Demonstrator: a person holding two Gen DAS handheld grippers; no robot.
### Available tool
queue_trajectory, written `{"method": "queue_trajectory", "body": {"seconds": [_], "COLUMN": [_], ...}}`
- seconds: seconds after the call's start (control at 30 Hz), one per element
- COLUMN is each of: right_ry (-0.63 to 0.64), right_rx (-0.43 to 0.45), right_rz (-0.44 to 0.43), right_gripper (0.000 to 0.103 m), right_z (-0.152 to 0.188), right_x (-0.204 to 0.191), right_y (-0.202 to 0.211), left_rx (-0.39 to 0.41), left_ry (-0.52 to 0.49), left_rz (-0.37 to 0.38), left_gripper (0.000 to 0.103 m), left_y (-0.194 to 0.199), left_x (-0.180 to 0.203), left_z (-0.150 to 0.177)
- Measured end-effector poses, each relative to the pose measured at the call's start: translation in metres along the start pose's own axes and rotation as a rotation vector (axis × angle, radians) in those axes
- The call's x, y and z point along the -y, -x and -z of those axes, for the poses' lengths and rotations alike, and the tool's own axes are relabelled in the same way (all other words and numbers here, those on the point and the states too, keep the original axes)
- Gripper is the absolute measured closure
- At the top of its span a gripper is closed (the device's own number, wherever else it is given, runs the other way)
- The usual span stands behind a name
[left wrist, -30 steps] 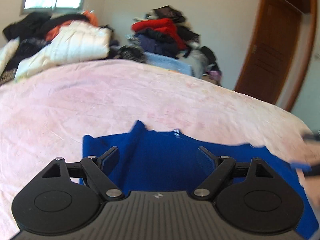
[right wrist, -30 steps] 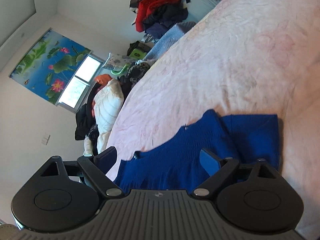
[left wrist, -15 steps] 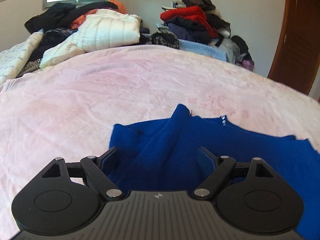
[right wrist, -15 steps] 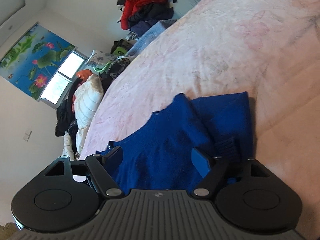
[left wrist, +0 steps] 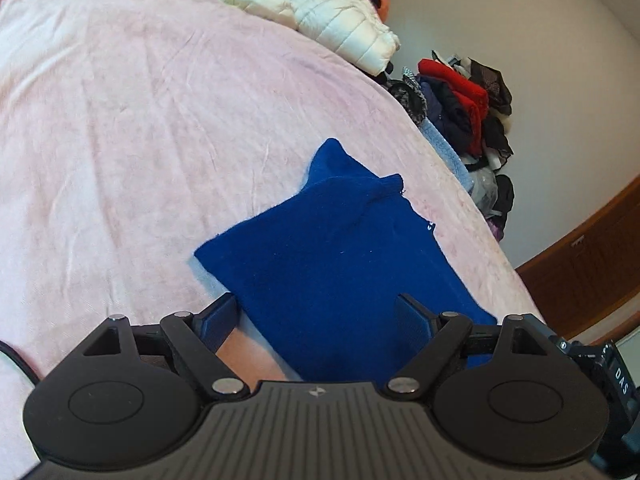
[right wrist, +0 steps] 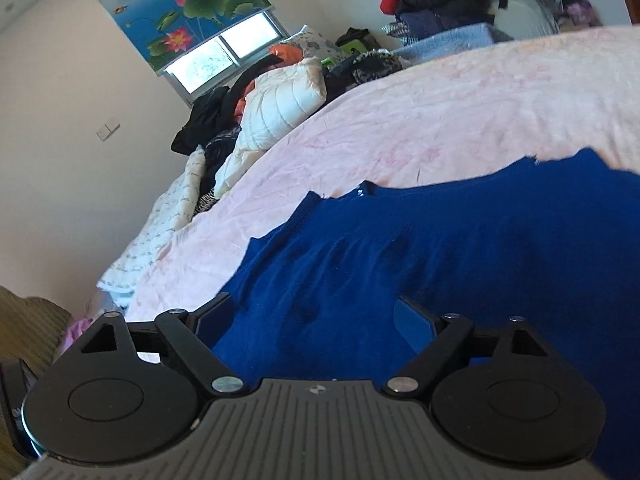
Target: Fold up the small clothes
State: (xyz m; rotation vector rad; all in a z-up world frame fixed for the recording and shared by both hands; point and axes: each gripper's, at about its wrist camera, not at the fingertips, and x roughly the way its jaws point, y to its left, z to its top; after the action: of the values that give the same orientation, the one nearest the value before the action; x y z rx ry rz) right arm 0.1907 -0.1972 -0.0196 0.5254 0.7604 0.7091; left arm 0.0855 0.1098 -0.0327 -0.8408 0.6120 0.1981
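My small royal-blue knit garment [left wrist: 340,264] lies partly doubled on the pink bedspread [left wrist: 140,120], folds left, left gripper [left wrist: 316,320] and right gripper [right wrist: 316,320] both spread wide, holding nothing.

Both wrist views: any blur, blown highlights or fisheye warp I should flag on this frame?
Left wrist: slight blur across the pink bedspread, the blue garment fairly sharp; strong fisheye bend on the brown door frame. Right wrist: window blown out to white, garment edge at right soft; bedspread horizon curved and tilted. Even daylight, no hard shadows in either.
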Motion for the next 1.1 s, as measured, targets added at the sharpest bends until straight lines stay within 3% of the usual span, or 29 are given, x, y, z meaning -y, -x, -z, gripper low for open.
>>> {"method": "queue_trajectory", "body": {"seconds": [0.07, 0.13, 0.17, 0.2, 0.37, 0.5, 0.67, 0.87, 1.1], "right_ry": [-0.032, -0.004, 0.022, 0.049, 0.13, 0.192, 0.129, 0.166, 0.26], "right_rx": [-0.023, -0.048, -0.054, -0.062, -0.145, -0.237, -0.376, -0.511, -0.662], "right_rz": [-0.052, -0.051, -0.041, -0.036, -0.046, 0.007, 0.026, 0.156, 0.243], "right_gripper": [0.014, 0.014, 0.013, 0.012, 0.01, 0.01, 0.009, 0.01, 0.011], "right_z": [-0.003, -0.009, -0.012, -0.015, -0.032, -0.052, -0.07, -0.071, -0.07], "right_x": [-0.005, -0.016, -0.022, -0.028, -0.054, -0.078, -0.092, -0.103, -0.112], "right_y": [-0.004, -0.009, -0.011, -0.012, -0.036, -0.078, -0.138, -0.19, -0.208], "left_rx": [0.019, 0.025, 0.03, 0.026, 0.026, 0.009, -0.019, -0.007, 0.149], "left_ry": [0.023, 0.031, 0.045, 0.066, 0.174, 0.142, 0.147, 0.052, -0.253], "left_rz": [-0.009, -0.026, -0.035, -0.052, -0.027, -0.089, -0.061, -0.088, -0.112], "left_gripper": [0.018, 0.019, 0.026, 0.044, 0.049, 0.088, 0.095, 0.097, 0.097], "left_y": [-0.006, -0.014, -0.016, -0.02, -0.028, -0.034, -0.035, -0.034, -0.016], "left_x": [0.0, 0.005, 0.005, 0.005, -0.006, -0.008, -0.019, -0.008, 0.033], "left_z": [-0.005, -0.006, -0.008, -0.01, -0.021, -0.023, -0.027, -0.025, 0.001]}}
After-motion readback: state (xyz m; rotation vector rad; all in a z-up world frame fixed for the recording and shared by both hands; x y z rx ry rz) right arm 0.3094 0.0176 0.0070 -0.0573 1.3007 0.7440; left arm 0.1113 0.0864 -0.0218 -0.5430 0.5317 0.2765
